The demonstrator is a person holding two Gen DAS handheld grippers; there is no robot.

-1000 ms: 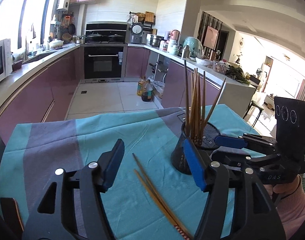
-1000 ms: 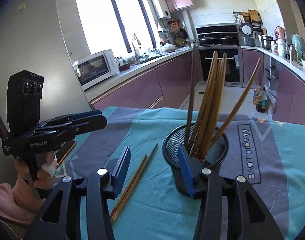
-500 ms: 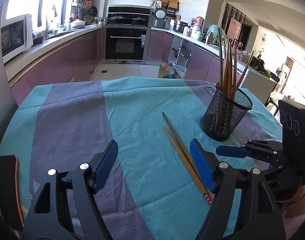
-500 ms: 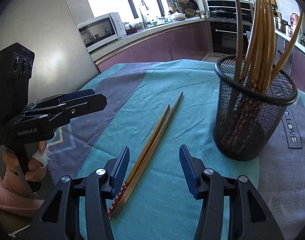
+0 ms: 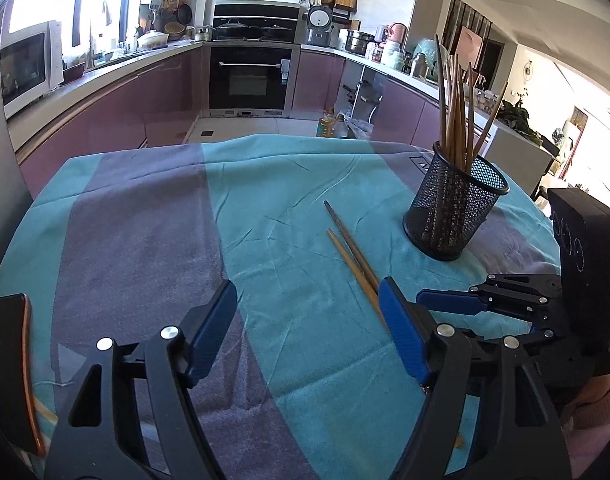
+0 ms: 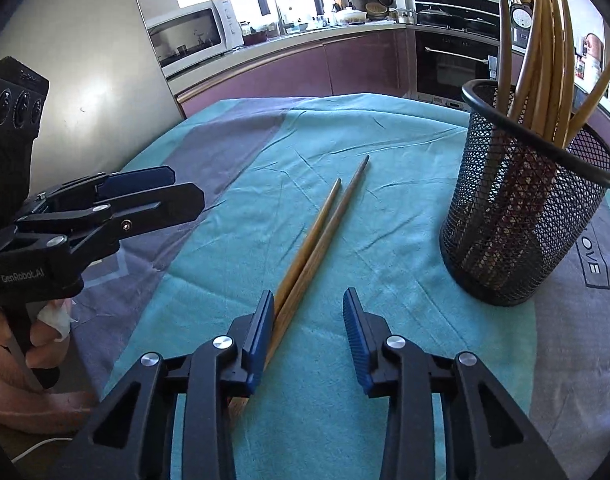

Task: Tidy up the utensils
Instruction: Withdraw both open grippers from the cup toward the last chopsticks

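Chopsticks [image 6: 321,236] are lying against your right gripper's [image 6: 309,332] left finger; its half-spread jaws, just closing, are gripping nothing yet.

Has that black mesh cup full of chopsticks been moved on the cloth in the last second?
No. The cup stands beside the "LOVE" print as before; only the cameras shifted.

Left gripper [image 5: 307,328] at lower centre, jaws apart over the teal cloth [image 5: 285,200]. Two chopsticks [image 5: 347,248] lie centre-right; mesh cup [image 5: 453,208] upper right; right gripper [image 5: 445,304] at right edge.
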